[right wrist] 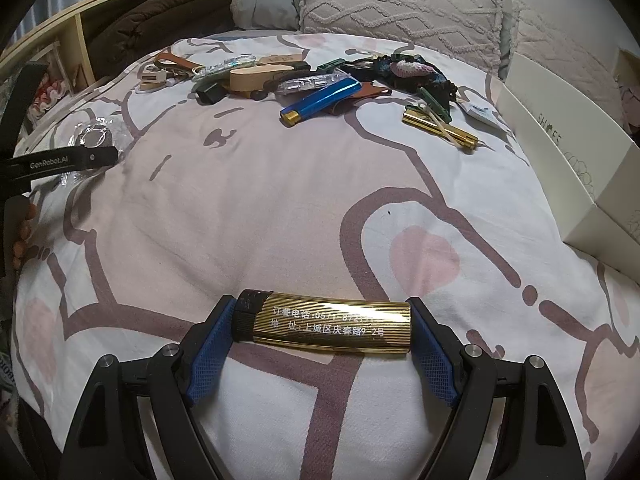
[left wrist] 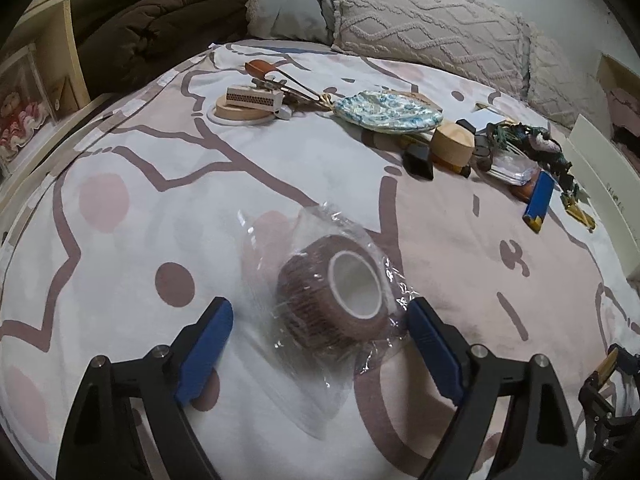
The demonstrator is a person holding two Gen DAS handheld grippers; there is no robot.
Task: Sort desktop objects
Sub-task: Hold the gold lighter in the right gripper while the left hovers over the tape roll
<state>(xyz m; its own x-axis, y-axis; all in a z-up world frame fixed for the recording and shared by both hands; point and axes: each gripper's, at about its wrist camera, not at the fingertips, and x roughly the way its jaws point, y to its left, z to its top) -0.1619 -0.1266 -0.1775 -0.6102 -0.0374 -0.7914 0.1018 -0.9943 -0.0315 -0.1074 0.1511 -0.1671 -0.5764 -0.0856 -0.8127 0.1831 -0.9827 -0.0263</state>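
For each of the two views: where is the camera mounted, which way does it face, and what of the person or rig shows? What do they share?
Left wrist: on the left gripper, angled down at the bedspread; its blue fingers flank a wrapped brown tape roll, untouched.
Right wrist: on the right gripper, angled down; its fingers clamp a gold lighter endwise. The left gripper's arm and a fingertip show at the left edge.
Shared: blue lighter, knitted pillow, white box.
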